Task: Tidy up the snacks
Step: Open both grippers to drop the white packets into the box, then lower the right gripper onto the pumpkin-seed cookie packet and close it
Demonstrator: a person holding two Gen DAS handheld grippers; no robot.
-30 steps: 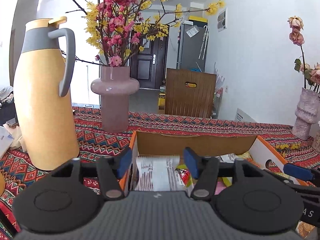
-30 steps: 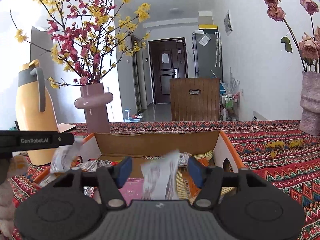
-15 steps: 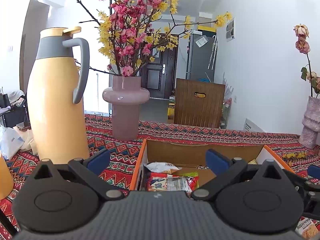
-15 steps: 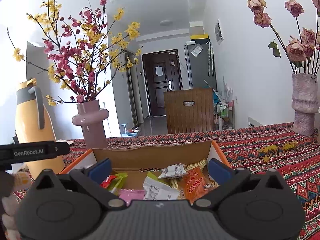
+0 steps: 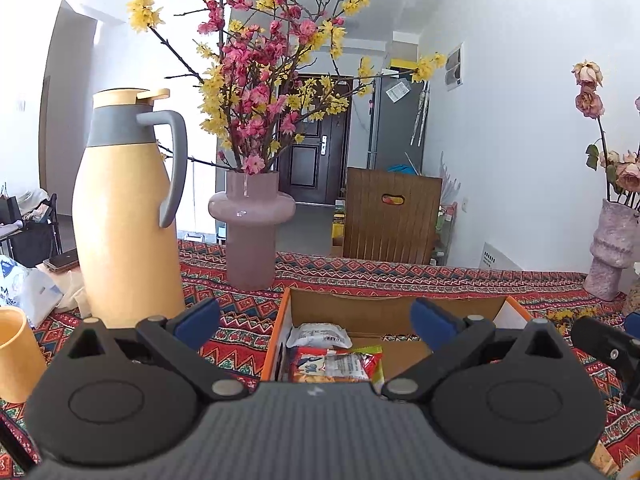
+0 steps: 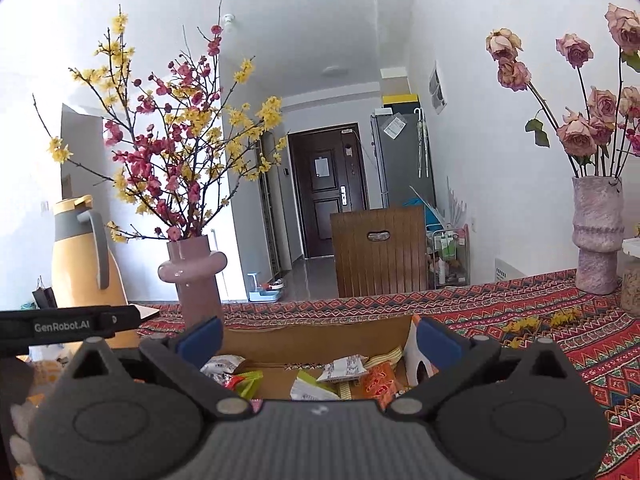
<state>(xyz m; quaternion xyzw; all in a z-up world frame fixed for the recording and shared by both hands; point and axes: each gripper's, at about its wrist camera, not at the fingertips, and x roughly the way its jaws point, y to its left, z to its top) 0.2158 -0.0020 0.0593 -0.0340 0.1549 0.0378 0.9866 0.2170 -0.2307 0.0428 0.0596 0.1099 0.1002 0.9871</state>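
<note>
Above the cardboard box (image 5: 360,310) your left gripper (image 5: 316,320) and right gripper (image 6: 318,334) both hang spread wide, holding nothing; the snack packets (image 6: 344,366) lie inside it.

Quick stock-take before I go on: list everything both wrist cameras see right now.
cardboard box: one, brown with orange edge, on the tablecloth ahead
snack packets: several, white, red, orange, green, inside the box
thermos jug: one, yellow and grey, left of the box
pink vase: one, red and yellow blossoms, behind the box
textured vase: one, pale pink, dried roses, far right
cup: one, yellow, far left
chair: one, brown, beyond the table
left gripper: open
right gripper: open
</note>
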